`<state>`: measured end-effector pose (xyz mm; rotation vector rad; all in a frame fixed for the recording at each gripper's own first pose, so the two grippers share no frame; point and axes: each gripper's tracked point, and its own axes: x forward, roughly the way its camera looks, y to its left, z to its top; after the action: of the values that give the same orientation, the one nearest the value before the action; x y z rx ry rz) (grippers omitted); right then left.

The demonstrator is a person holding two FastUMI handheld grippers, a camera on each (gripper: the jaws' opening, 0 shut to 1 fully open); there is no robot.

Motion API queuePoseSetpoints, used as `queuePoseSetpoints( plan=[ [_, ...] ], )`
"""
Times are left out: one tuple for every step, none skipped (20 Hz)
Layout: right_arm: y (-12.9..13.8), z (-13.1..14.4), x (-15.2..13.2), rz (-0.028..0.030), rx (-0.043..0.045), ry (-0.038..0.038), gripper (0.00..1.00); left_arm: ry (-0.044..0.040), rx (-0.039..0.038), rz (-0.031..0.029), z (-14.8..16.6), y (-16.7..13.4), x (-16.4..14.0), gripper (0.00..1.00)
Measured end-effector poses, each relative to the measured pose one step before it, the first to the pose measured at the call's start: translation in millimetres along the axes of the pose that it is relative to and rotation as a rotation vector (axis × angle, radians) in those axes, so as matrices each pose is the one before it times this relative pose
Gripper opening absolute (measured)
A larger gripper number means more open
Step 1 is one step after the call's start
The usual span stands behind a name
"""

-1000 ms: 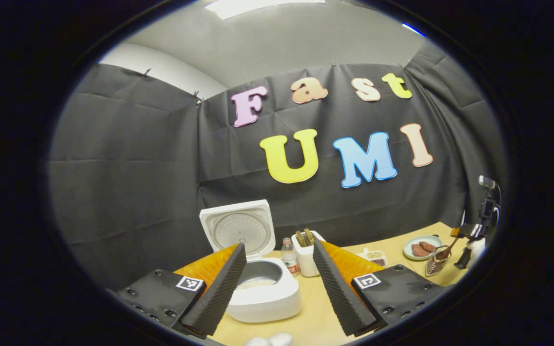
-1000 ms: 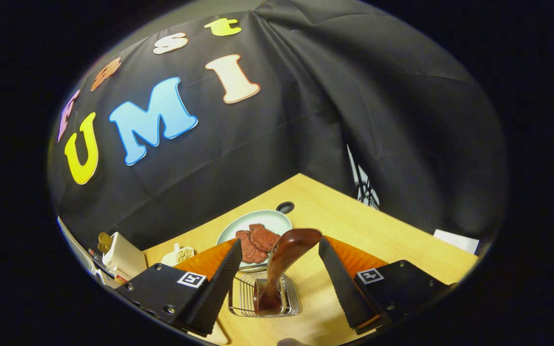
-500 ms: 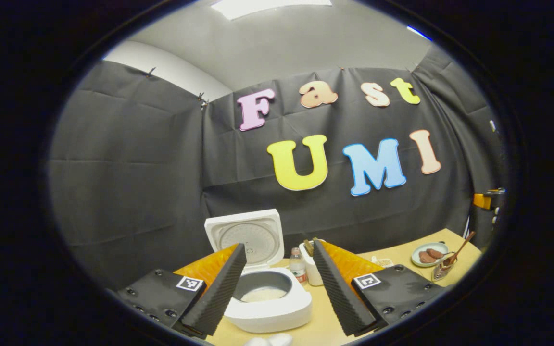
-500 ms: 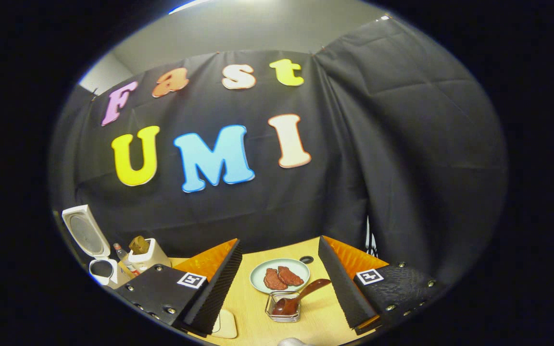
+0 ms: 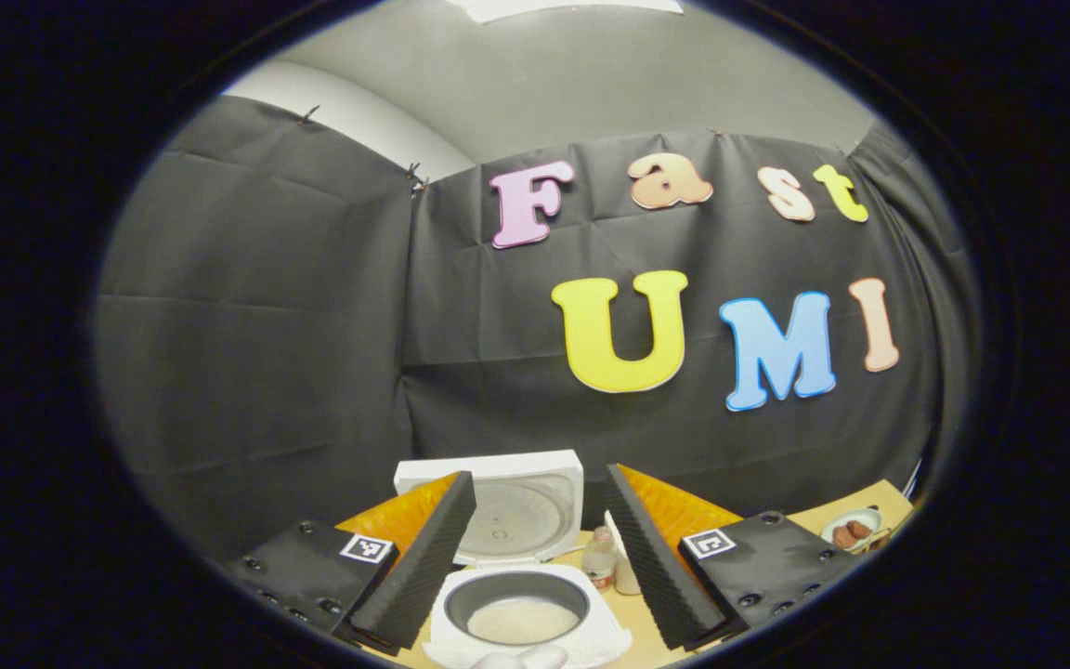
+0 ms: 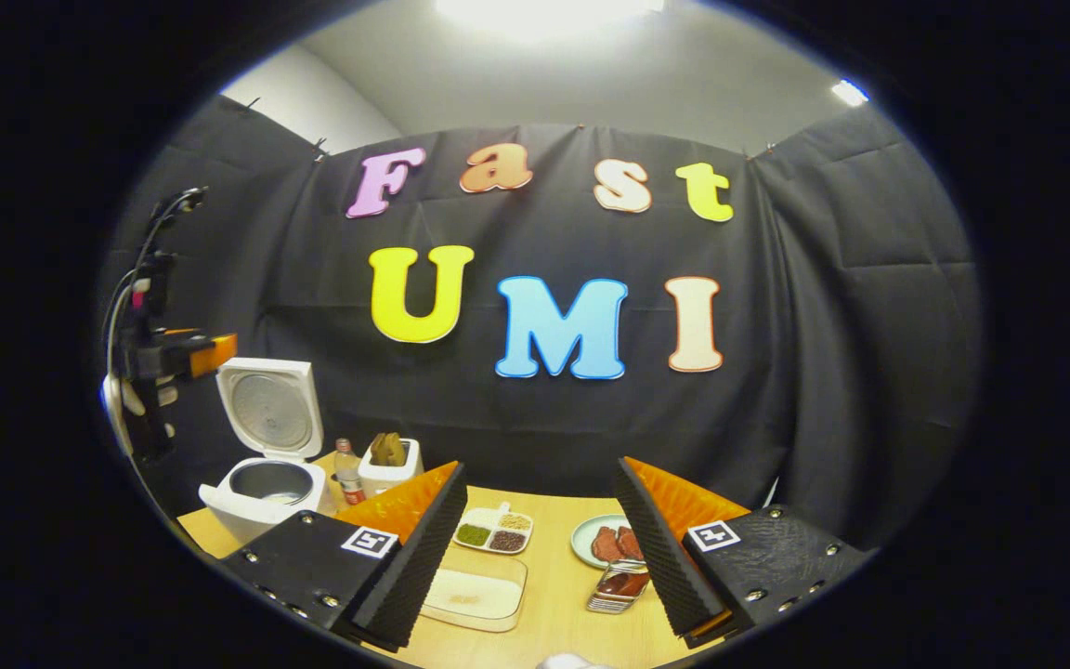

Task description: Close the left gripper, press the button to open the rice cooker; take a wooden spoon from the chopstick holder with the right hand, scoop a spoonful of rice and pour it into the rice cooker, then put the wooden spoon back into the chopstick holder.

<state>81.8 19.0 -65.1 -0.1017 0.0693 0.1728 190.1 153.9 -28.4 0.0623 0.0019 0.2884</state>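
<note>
Left gripper (image 5: 530, 548): fingers spread wide, nothing between them, held above the table. Rice cooker (image 5: 526, 613) sits just ahead and below, framed by the two fingers; lid (image 5: 516, 506) stands upright behind the pot, pale rice visible inside. Small bottle (image 5: 598, 565) and a white container just beside the right-hand finger, partly hidden by it. Plate with brownish food (image 5: 853, 530) far off to the right.

Right gripper (image 6: 540, 544): fingers spread apart, holding nothing, raised over the wooden table (image 6: 563, 506). Wire chopstick holder (image 6: 619, 590) lies low, touching the inner edge of the right-hand finger in view, a dark reddish-brown wooden spoon (image 6: 626, 583) resting in it. Plate of meat just beyond it. Divided dish of grains (image 6: 493, 531) and a shallow tray of rice (image 6: 475, 587) lie ahead between the fingers, nearer the left-hand one. Open cooker well off to the left, with the other gripper above and beside it, at the far left edge.
</note>
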Motion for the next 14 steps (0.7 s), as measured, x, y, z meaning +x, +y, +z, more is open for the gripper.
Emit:
queuePoseSetpoints(
  plan=[
    [11.6, -3.72, -2.32, 0.02077, 0.0038, 0.01534, 0.98, -0.01075, -0.00239, 0.00243, 7.16, 12.03, 17.49, 0.99],
    [10.63, -4.56, -0.8, 0.02451, 0.00983, 0.0211, 0.98, -0.00645, -0.00988, 0.00521, 4.93, 1.72, 18.57, 0.99],
    [10.22, -4.21, 0.43, 0.01763, 0.00957, 0.02141, 0.98, 0.00394, -0.01555, -0.00388, 3.35, 3.03, 18.59, 0.99],
    [5.97, -2.3, 0.11, 0.01474, 0.00722, 0.01583, 0.98, 0.00631, -0.0167, 0.00551, -1.8, 5.67, 20.45, 0.99],
    [4.48, -0.64, 1.82, 0.00743, -0.00323, 0.01295, 0.98, 0.01379, -0.00744, 0.00932, -0.9, 7.37, 20.44, 0.99],
    [3.26, -1.11, 1.59, 0.00565, -0.00779, 0.01215, 0.98, 0.01027, -0.00923, 0.01432, -0.63, 2.12, 19.46, 0.99],
    [2.32, -0.9, 2.08, 0.00306, -0.01185, 0.01107, 0.98, 0.00585, 0.00079, 0.01081, -1.18, 6.79, 20.41, 0.99],
    [1.89, -1.55, 1.04, 0.00253, -0.01305, 0.01213, 0.98, 0.01552, 0.00678, 0.01081, -5.4, 7.16, 19.41, 0.99],
    [2.47, -0.29, 1.28, 0.00295, -0.0115, 0.00783, 0.98, 0.01377, 0.00616, 0.01289, -3.18, 5.84, 17.27, 0.99],
    [4.55, -0.23, 0.87, -0.00248, -0.00965, 0.00886, 0.98, 0.01881, -0.00166, 0.00502, -7.12, 3.2, 17.64, 0.99],
    [0.79, -0.22, 0.04, 0.00164, -0.00276, 0.00477, 0.98, 0.02996, -0.01177, -0.0029, -9.92, 1.38, 16.6, 0.98],
    [1.52, -0.68, 0.11, -0.00206, 0.00192, 0.00342, 0.98, 0.03426, -0.00399, 0.0065, -13.5, 3.27, 10.23, 0.97],
    [1.14, 0.53, -0.57, 0.00091, 0.00309, 0.00435, 0.98, 0.04142, -0.00905, -0.00675, -13.51, -1.05, 10.45, 0.96],
    [0.33, -2.76, 0.89, -0.00216, 0.00388, 0.00703, 0.98, 0.02845, 0.00236, 0.00942, -6.52, 1.5, 12.25, 0.96]
  ],
)
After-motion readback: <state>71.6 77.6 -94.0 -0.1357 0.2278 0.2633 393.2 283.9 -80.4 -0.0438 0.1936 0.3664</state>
